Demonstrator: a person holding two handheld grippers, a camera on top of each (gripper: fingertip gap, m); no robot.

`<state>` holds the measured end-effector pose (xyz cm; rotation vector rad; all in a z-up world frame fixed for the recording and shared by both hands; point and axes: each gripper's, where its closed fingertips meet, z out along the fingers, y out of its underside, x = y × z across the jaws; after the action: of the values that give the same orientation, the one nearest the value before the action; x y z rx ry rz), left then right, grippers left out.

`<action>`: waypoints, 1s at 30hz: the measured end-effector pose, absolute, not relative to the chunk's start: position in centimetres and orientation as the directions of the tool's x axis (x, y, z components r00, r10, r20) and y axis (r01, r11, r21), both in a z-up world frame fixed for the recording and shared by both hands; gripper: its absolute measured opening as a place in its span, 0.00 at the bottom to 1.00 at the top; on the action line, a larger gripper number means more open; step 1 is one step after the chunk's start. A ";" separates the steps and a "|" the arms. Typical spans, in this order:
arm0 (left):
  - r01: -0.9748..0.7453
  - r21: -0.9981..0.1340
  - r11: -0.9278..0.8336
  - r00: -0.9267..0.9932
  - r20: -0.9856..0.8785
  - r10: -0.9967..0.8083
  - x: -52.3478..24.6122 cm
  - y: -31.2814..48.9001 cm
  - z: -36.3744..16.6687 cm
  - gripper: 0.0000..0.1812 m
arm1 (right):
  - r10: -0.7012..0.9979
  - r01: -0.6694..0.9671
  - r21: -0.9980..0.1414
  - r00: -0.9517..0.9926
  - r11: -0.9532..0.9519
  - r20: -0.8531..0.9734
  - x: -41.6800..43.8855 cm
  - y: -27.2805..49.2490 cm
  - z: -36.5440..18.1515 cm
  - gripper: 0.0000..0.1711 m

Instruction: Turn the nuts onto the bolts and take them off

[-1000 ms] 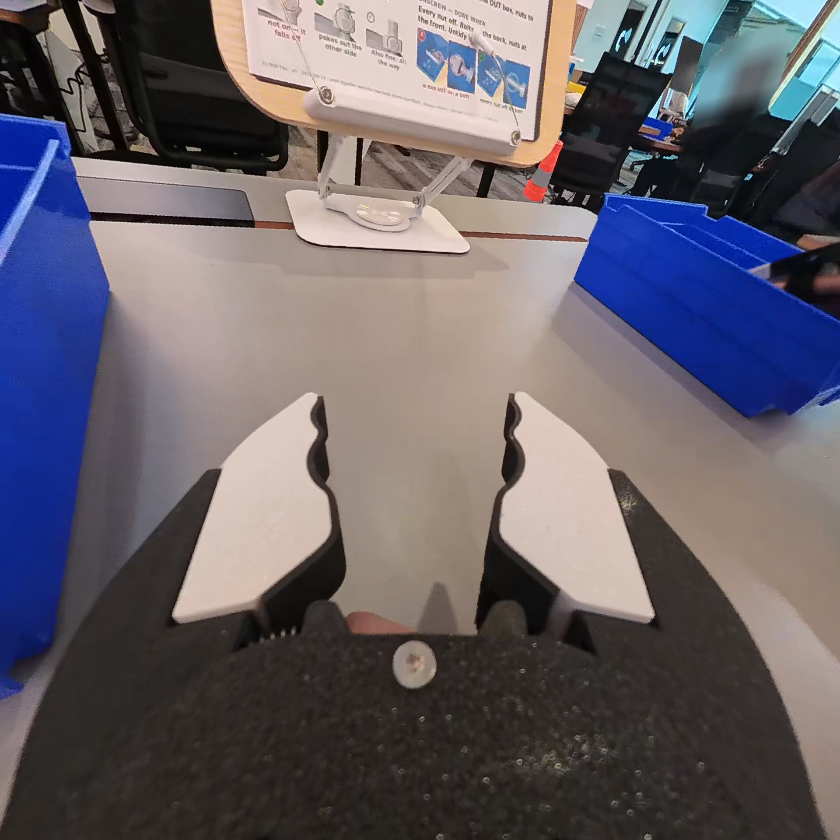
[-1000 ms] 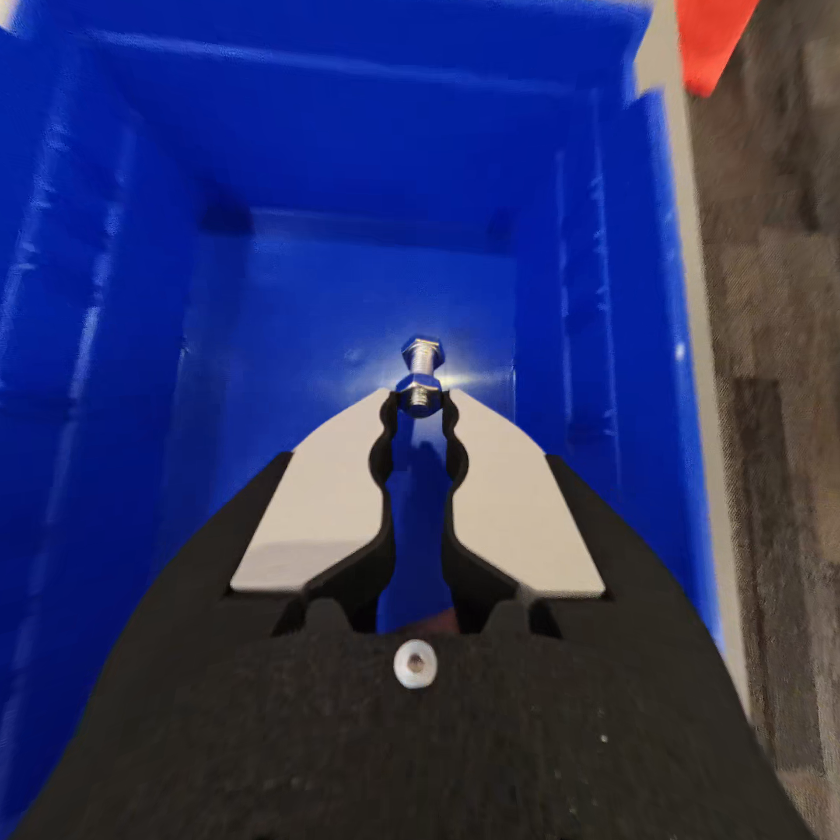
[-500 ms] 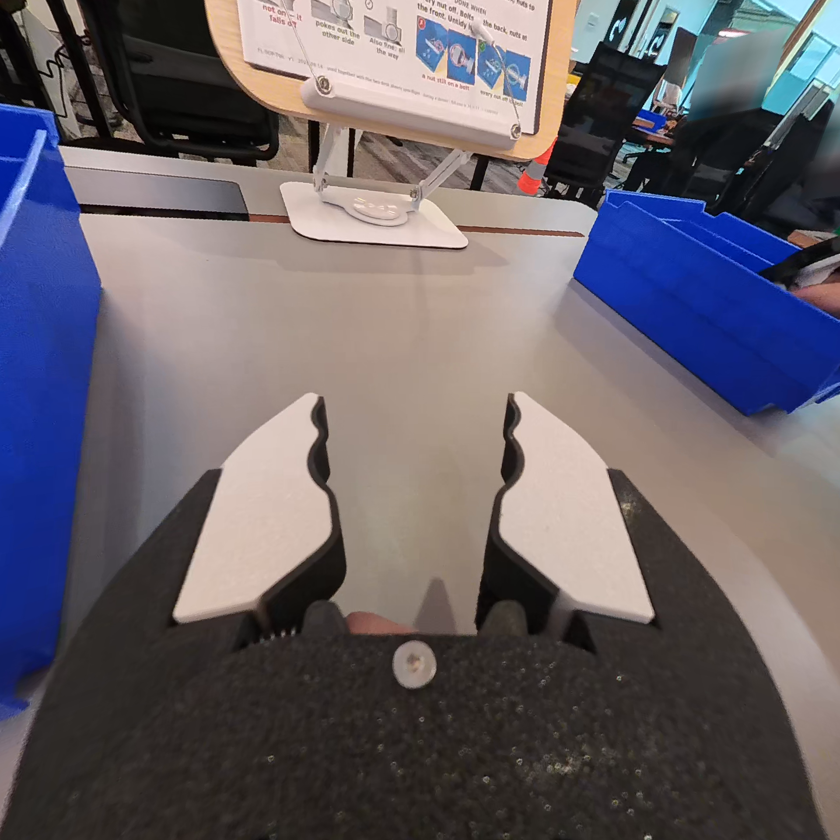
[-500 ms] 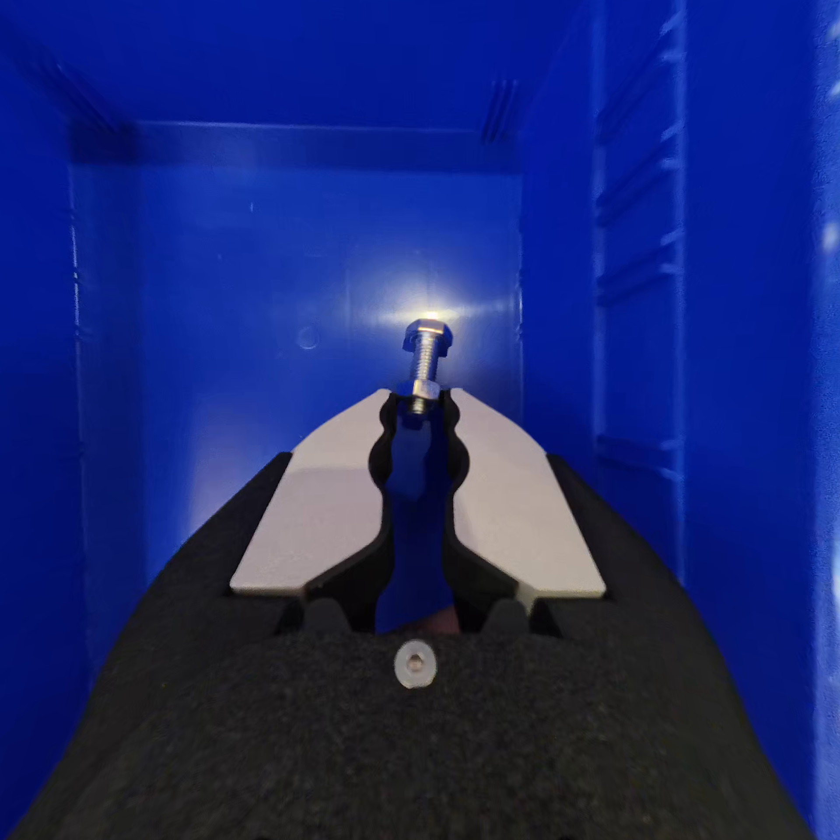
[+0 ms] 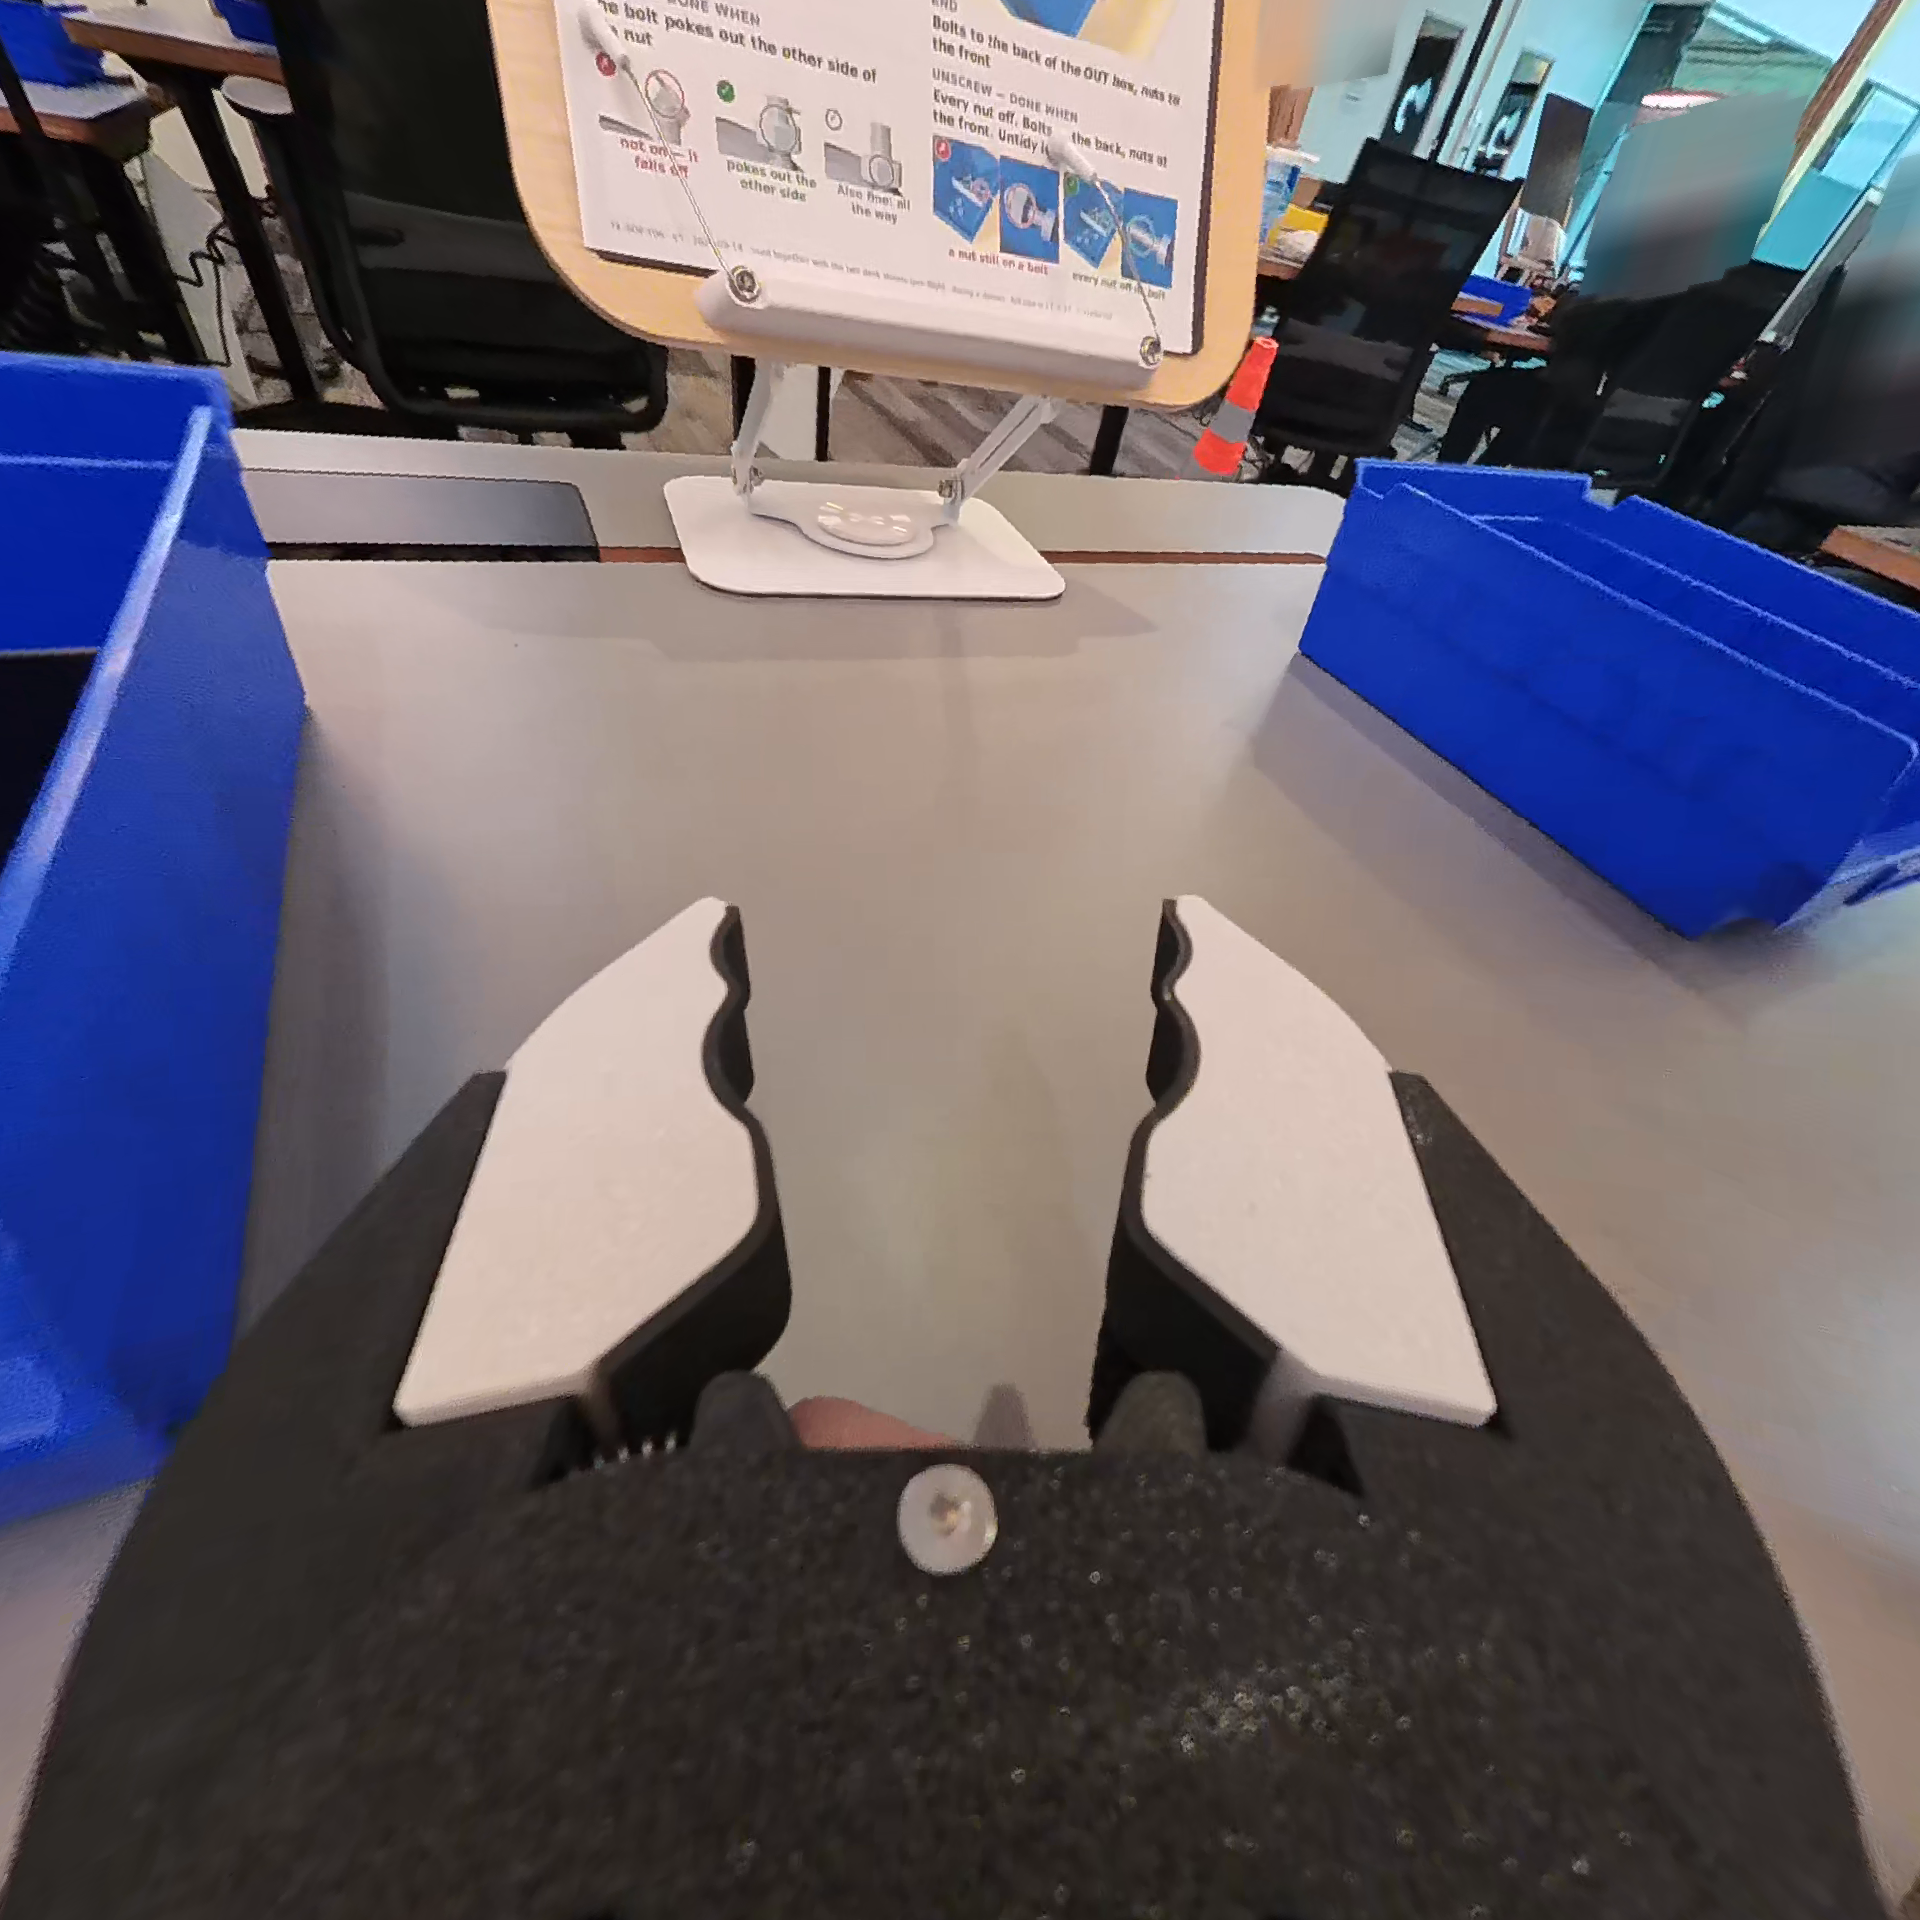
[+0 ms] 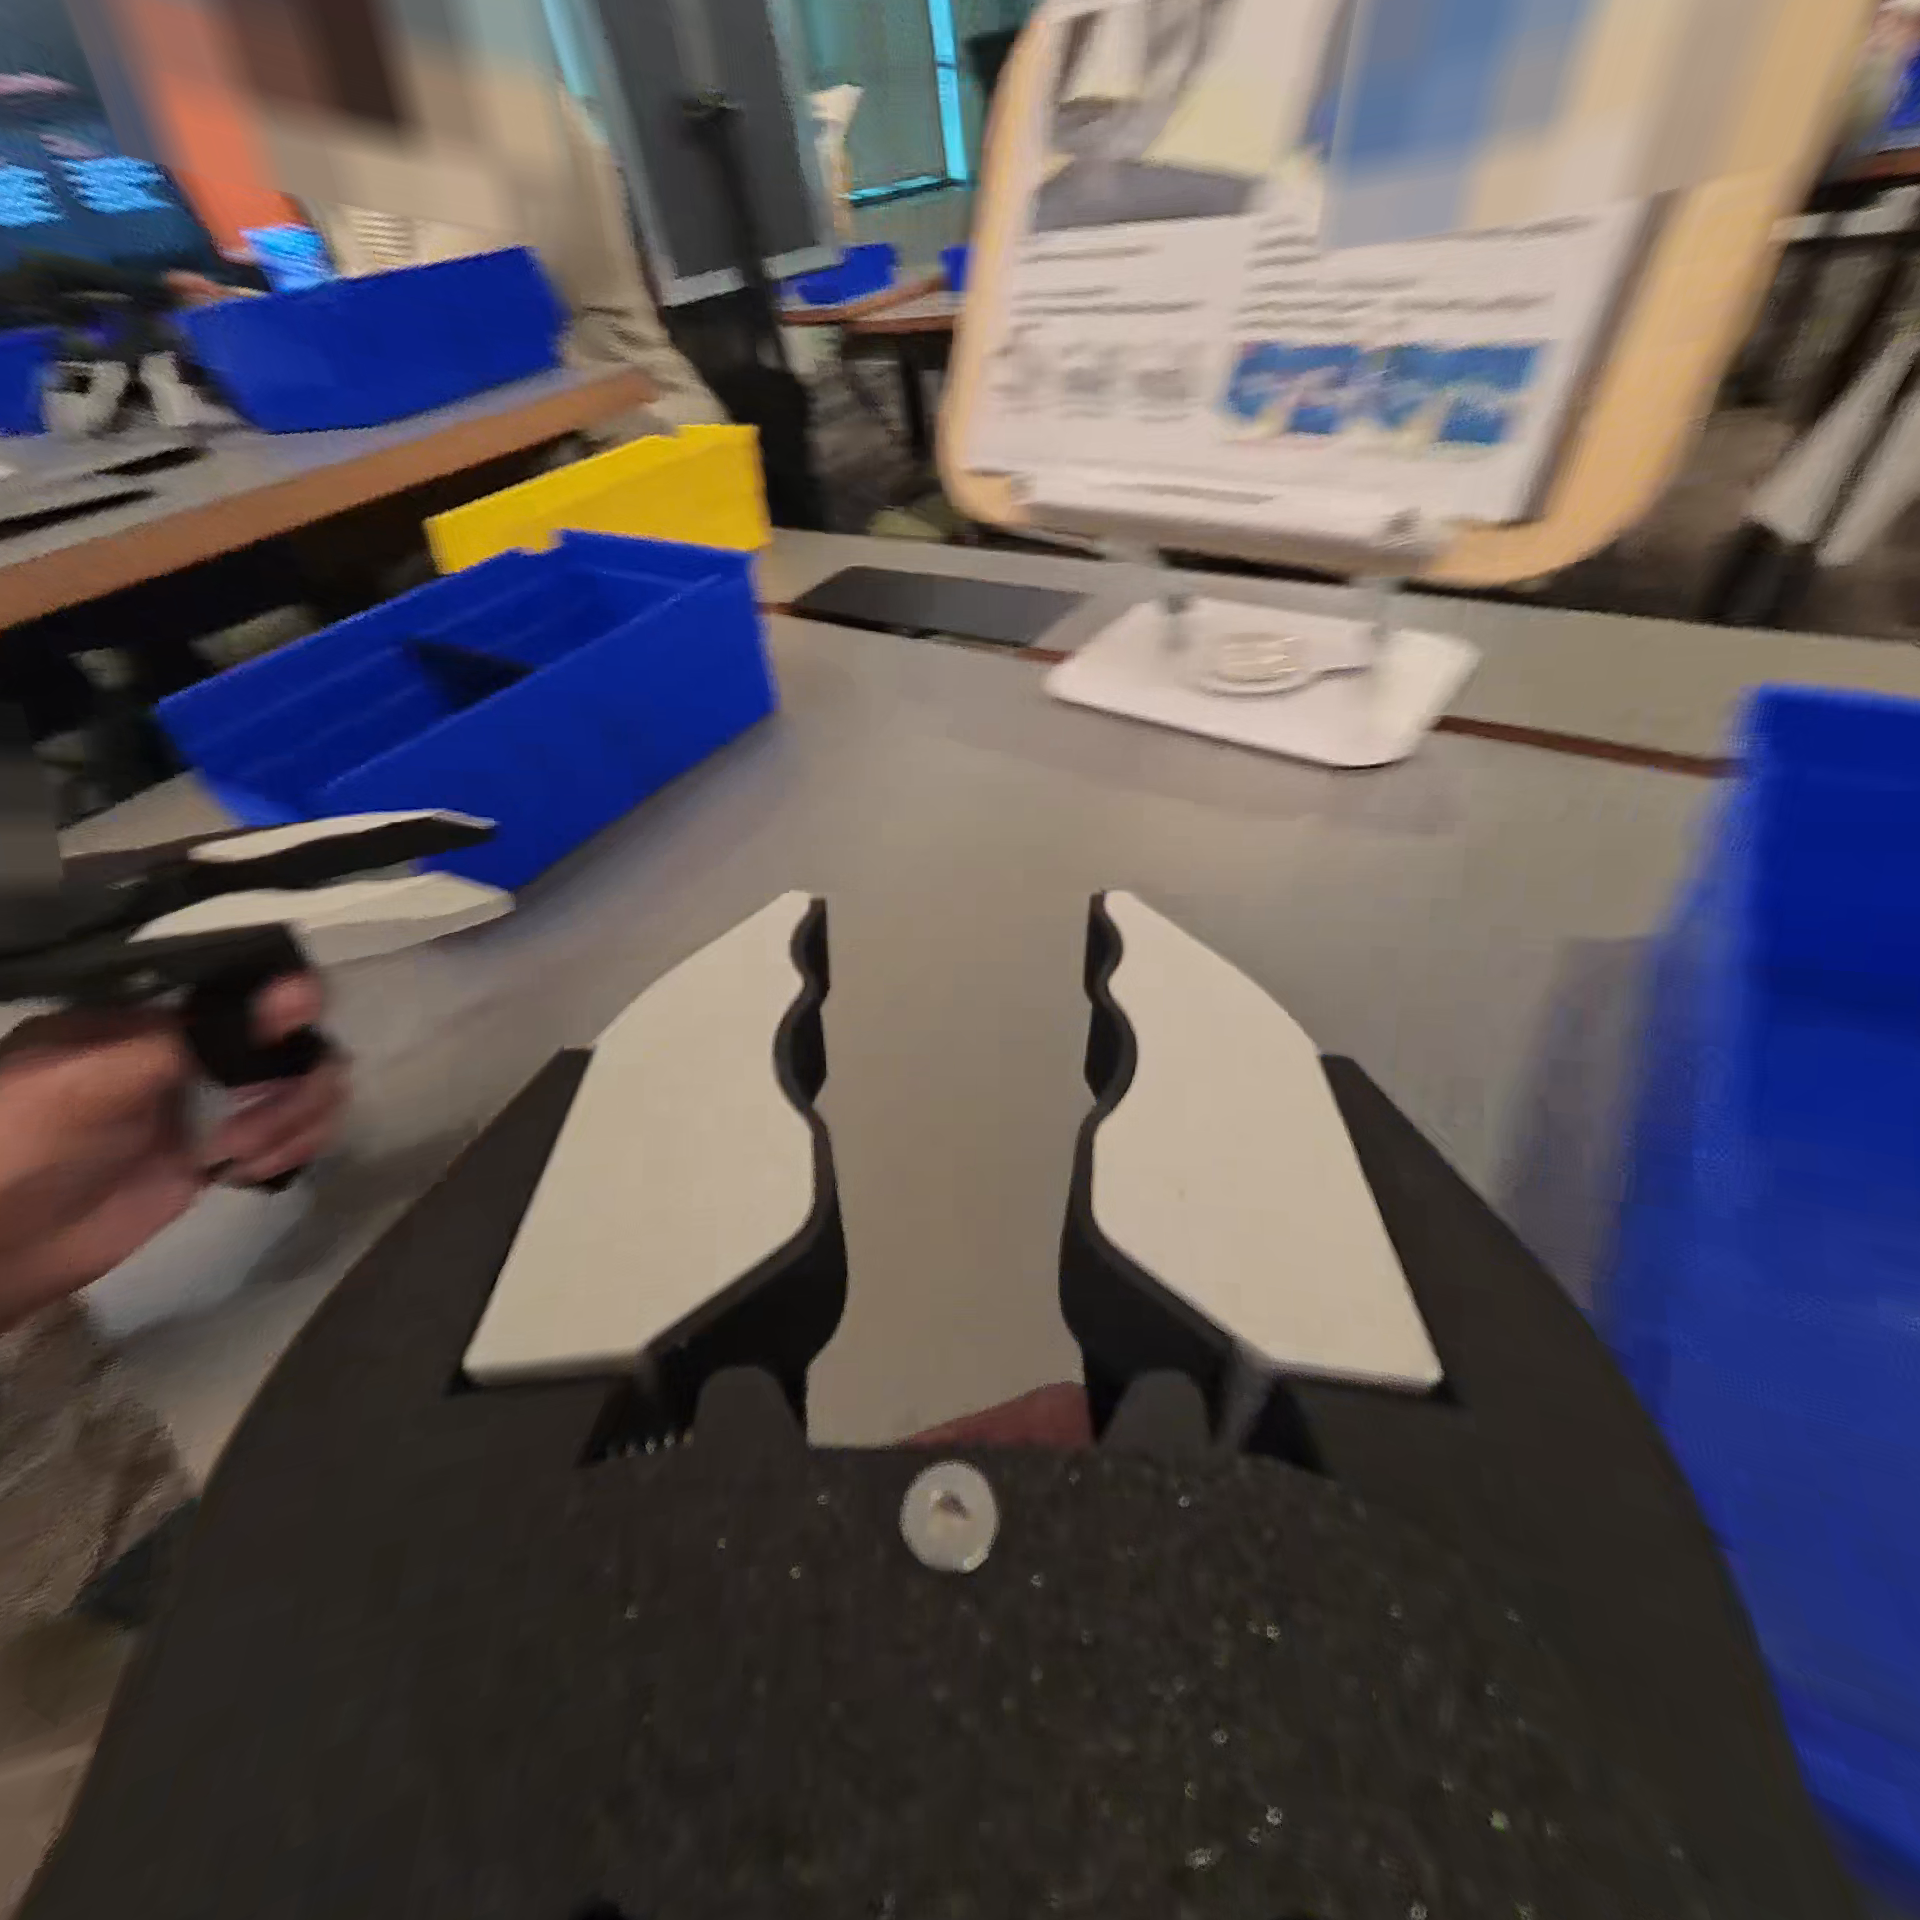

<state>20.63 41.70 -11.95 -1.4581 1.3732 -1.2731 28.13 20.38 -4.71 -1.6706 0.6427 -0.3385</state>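
Grippers: my left gripper (image 5: 951,914) and right gripper (image 6: 956,909) both spread, empty — free for pickup.
Bins: blue bin (image 5: 1621,707) flanks bare table (image 5: 935,748) — within reach.

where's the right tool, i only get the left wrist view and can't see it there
Observer: The right tool is open and empty, over the table, with the right bin close on its right.
Operator: does the left bin have sections inside
Observer: Yes, a divider crosses the inside of the left bin.
Operator: anything behind that bin
Observer: A yellow bin shows just behind it.
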 end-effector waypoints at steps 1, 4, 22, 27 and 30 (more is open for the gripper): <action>-0.237 -0.959 -0.154 -0.059 0.172 -0.983 20.4 41.8 -12.1 0.41 | -0.545 -0.227 -0.970 0.826 -0.091 -0.142 26.5 22.3 -6.1 0.28; -0.235 -0.953 -0.191 -0.022 0.201 -0.979 19.6 42.2 -12.6 0.41 | -0.500 -0.228 -0.957 0.859 -0.178 -0.112 23.8 25.6 -10.3 0.28; -0.538 -0.843 0.012 0.067 -0.057 -0.996 14.0 54.5 -9.9 0.39 | -0.401 -0.249 -0.934 0.907 -0.257 -0.131 24.6 27.4 -13.2 0.21; -0.821 -0.571 -0.009 0.049 -0.055 -0.997 14.1 63.1 -13.3 0.36 | -0.384 -0.260 -0.934 0.911 -0.247 -0.152 25.8 27.3 -13.1 0.20; -0.913 -0.401 -0.077 0.074 0.024 -0.997 14.4 65.4 -16.6 0.29 | -0.374 -0.274 -0.934 0.910 -0.228 -0.176 26.3 27.3 -12.9 0.20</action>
<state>14.39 65.37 -16.64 -2.0744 1.9166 -0.4264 26.31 27.32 -12.90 -1.8248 0.4833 -0.0997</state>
